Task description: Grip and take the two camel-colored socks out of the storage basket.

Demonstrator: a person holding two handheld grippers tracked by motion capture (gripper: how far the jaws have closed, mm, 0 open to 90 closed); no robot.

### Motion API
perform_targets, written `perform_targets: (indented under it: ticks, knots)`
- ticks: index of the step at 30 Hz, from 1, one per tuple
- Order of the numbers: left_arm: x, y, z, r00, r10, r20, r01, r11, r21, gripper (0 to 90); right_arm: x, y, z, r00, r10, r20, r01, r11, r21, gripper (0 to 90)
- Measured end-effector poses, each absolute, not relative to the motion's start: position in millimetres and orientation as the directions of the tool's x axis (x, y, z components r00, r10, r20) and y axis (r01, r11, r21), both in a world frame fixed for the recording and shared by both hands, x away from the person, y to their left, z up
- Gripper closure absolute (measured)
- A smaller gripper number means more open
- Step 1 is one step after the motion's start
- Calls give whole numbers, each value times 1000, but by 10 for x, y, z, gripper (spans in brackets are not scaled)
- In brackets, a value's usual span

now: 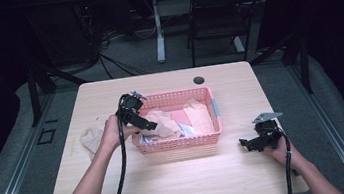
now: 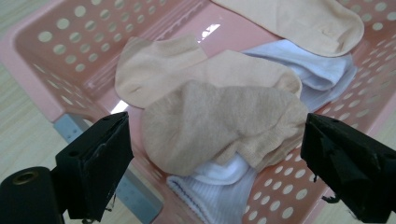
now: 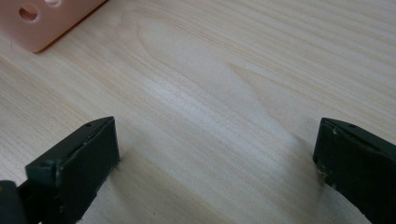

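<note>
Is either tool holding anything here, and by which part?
Nothing is held. The left tool stands open over the tan sock in the basket; the right tool is open above the table.

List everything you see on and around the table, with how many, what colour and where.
Basket: one, pink, perforated plastic, middle of the table.
Beige socks: at least three, in the basket, one lying on top of the white ones.
White socks: at least two, in the basket, partly under the beige ones.
Loose sock: one, beige, on the table left of the basket.
Table: one, light wood, with a dark round hole near its far edge.
Chair: one, black, beyond the table.
Left gripper: one, black, open over the basket's socks, touching none.
Right gripper: one, black, open, low over bare table right of the basket.
</note>
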State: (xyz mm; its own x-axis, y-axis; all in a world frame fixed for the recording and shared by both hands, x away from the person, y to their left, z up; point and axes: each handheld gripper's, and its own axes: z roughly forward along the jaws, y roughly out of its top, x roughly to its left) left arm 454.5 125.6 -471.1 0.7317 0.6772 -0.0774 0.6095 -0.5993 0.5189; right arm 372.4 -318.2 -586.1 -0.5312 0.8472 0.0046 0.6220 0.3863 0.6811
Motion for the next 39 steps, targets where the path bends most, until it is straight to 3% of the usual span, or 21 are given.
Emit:
perform_targets:
  ticks: [8, 17, 25, 39]
  knots:
    - [4554, 1184, -4855, 750, 656, -83, 608, -634, 478, 165, 3723, -3182, -5861, -532, 847, 4, 622, 387, 681, 0]
    - [4573, 1119, -4983, 762, 643, -75, 604, -665, 438, 330, 3723, -3181, -5861, -531, 847, 5, 622, 386, 681, 0]
    - [4600, 1079, -5087, 763, 643, -72, 611, -679, 408, 416, 3723, -3181, -5861, -531, 847, 5, 622, 386, 681, 0]
    - [4617, 1010, -5189, 740, 672, 5, 632, -698, 336, 626, 3723, -3181, -5861, -532, 847, 5, 622, 387, 681, 0]
